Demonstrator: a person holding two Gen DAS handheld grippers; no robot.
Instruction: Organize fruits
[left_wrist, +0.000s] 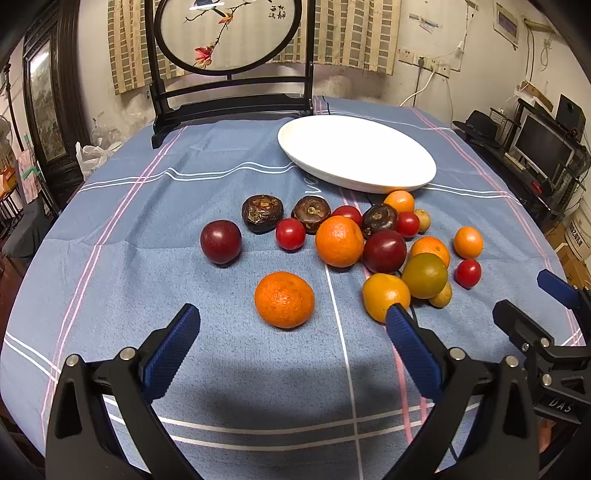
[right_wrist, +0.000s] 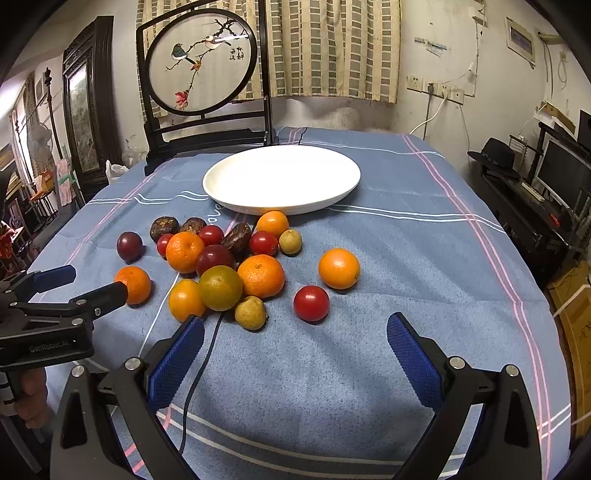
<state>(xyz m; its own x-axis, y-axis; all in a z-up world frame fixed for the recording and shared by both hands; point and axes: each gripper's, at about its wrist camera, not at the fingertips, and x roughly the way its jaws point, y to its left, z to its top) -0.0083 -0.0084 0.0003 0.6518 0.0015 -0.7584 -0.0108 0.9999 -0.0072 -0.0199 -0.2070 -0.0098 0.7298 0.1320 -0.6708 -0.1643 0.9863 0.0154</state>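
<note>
From the left wrist camera, the left gripper (left_wrist: 291, 317) hangs released above the near part of the blue striped tablecloth (left_wrist: 147, 206), its blue-padded fingers (left_wrist: 173, 347) spread wide and holding nothing. Between and just beyond the fingertips sits a round orange mandarin (left_wrist: 284, 300), alone on the cloth. Past it lies the main heap of fruit — a dark red plum (left_wrist: 221, 242) out to the left, three brown wrinkled flat fruits (left_wrist: 262, 213) in a row behind, small red cherry tomatoes (left_wrist: 290, 234), a larger orange mandarin (left_wrist: 339, 241), and a green-orange citrus (left_wrist: 424, 275) touching a yellow-orange one (left_wrist: 386, 297). An oval white ceramic plate (left_wrist: 391, 181) rests toward the far right edge of the surface, with nothing on it. The right gripper (left_wrist: 532, 295) shows at the right border, its fingers apart.

From the right wrist camera, the right gripper (right_wrist: 295, 328) is likewise released over the near edge, blue pads (right_wrist: 413, 358) wide and empty. Just ahead lie a red tomato (right_wrist: 311, 303), a small yellow-green pear-shaped fruit (right_wrist: 250, 312), and a lone orange (right_wrist: 339, 268) toward the right. The white plate (right_wrist: 229, 192) sits behind the heap, mid-surface; a round framed bird-and-branch screen (right_wrist: 199, 59) stands at the far left corner. The left gripper (right_wrist: 88, 284) enters from the left — open, close beside the separate mandarin (right_wrist: 135, 284).
</note>
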